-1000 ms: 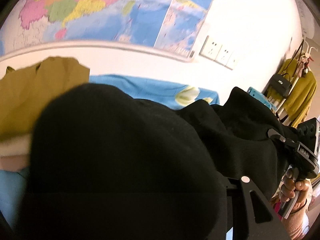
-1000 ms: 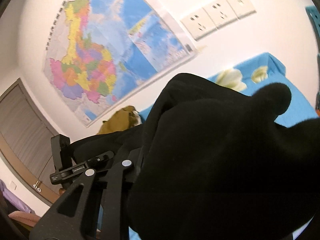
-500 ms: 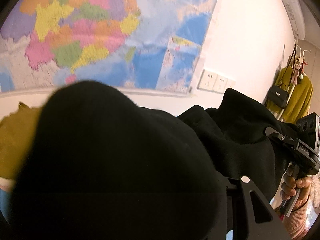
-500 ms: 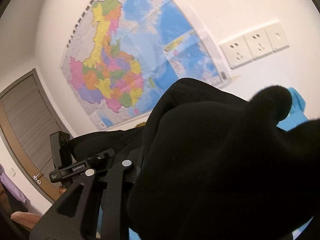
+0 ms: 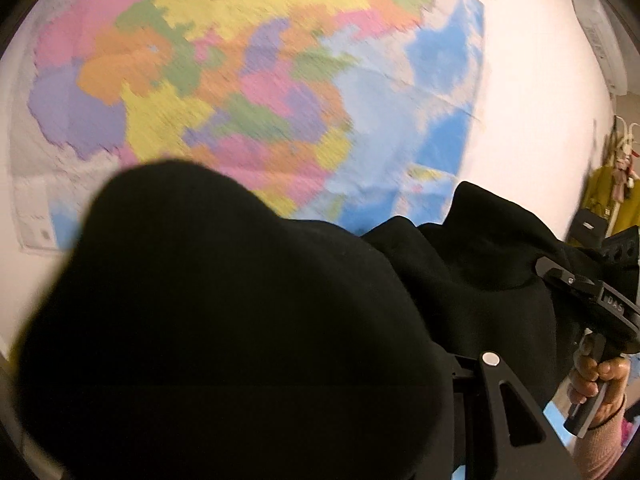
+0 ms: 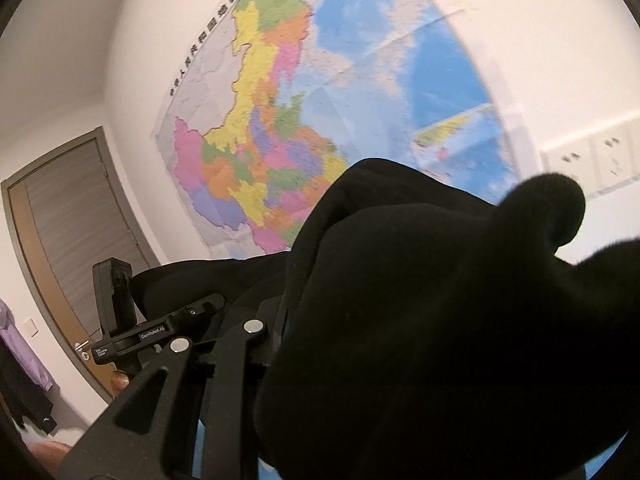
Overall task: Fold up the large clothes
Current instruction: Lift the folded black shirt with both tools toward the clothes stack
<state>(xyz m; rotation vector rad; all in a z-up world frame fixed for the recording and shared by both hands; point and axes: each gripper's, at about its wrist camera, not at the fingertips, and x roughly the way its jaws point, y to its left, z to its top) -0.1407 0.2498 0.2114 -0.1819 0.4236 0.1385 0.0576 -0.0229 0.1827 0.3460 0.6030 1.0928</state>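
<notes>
We have lifted the black garment (image 5: 224, 320) up high with both hands. A moment ago the blue bed and a mustard cloth showed behind it. Now only the wall map (image 5: 248, 92) fills the view behind the black cloth, so both cameras have tipped up and risen. We think this means the garment is off the bed and hanging in the air between our two hands, ready to be shaken out or laid flat for a fold.

The left gripper (image 5: 460, 368) is mostly buried under the cloth. Only one black finger arm shows, and the cloth bunches right over where the tips are. The fingers look clamped on a thick wad of the garment, part way closed.

The right gripper (image 6: 276, 344) is the same. Cloth (image 6: 440, 320) is heaped over its tips, and they seem pinched tighter, on a thinner bit of the fabric.

From the left camera we can see our right hand (image 5: 596, 380) holding its handle, with black cloth stretching across between the two tools.
</notes>
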